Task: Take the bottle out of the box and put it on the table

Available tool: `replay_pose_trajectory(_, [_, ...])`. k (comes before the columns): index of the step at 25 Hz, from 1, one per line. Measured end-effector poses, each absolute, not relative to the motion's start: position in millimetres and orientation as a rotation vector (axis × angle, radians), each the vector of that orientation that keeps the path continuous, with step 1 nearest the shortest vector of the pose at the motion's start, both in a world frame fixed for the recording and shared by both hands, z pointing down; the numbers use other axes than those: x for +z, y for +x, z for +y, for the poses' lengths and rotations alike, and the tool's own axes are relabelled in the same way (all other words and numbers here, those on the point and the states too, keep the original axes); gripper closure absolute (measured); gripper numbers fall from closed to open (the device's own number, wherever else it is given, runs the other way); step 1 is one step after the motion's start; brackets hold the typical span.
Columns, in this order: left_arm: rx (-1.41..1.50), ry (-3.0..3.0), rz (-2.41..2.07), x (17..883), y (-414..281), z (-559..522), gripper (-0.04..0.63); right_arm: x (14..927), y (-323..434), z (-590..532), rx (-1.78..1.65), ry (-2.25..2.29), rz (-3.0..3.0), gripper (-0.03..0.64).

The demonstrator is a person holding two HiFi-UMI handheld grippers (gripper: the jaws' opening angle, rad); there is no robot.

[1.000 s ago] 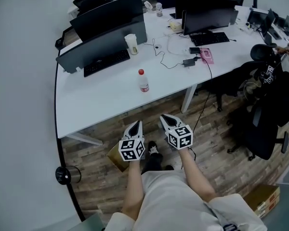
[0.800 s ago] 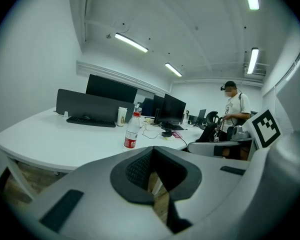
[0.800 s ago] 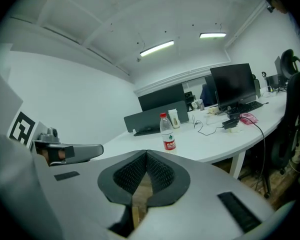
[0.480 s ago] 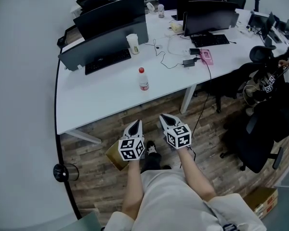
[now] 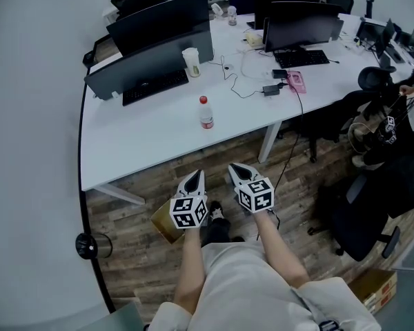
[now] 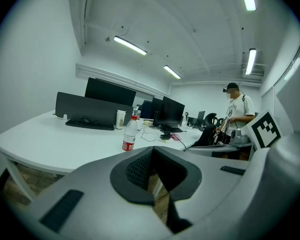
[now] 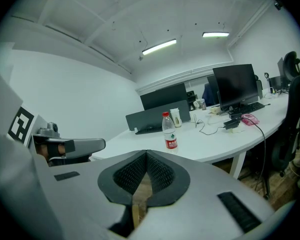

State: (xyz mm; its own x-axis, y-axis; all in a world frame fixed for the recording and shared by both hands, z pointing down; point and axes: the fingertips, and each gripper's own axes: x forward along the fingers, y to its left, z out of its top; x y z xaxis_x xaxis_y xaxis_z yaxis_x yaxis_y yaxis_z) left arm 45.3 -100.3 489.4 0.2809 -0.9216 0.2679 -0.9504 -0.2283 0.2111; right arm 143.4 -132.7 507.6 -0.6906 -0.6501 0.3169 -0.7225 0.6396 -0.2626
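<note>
**Free room and obstructions.** The near half of the white curved table top point(image 5: 145, 140) lies bare, broken only by the clear plastic bottle with red cap and red label point(image 5: 205, 113), upright and open to approach on every side. Behind it, black monitors point(image 5: 162, 26), a black keyboard point(image 5: 155, 88), a white paper cup point(image 5: 190, 62) and loose black cables point(image 5: 245, 81) close off the far side. The wood-pattern floor point(image 5: 297, 192) before the table edge is open. A brown cardboard box point(image 5: 162, 226) sits under the left gripper point(image 5: 194, 178), and a black office chair point(image 5: 369, 205) stands to the right.

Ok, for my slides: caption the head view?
Bottle stands on the white desk; left tool and right tool shut, empty.
</note>
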Motion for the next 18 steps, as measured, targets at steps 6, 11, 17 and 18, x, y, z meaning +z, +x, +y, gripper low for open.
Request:
replay_pose_trajectory(6, [0.117, 2.212, -1.705, 489, 39, -98, 0.581, 508, 142, -132, 0.556, 1.132, -2.662, 0.577])
replay_pose_trajectory(11, [0.123, 2.222, -1.707, 488, 37, -94, 0.581, 509, 140, -130, 0.554, 1.142, -2.660, 0.577])
replay_pose_trajectory(17, [0.126, 2.225, -1.709, 488, 35, -90, 0.581, 508, 141, -128, 0.544, 1.154, -2.658, 0.578])
replay_pose_trajectory(18, [0.125, 2.224, -1.711, 488, 34, -89, 0.581, 508, 140, -127, 0.544, 1.154, -2.658, 0.578])
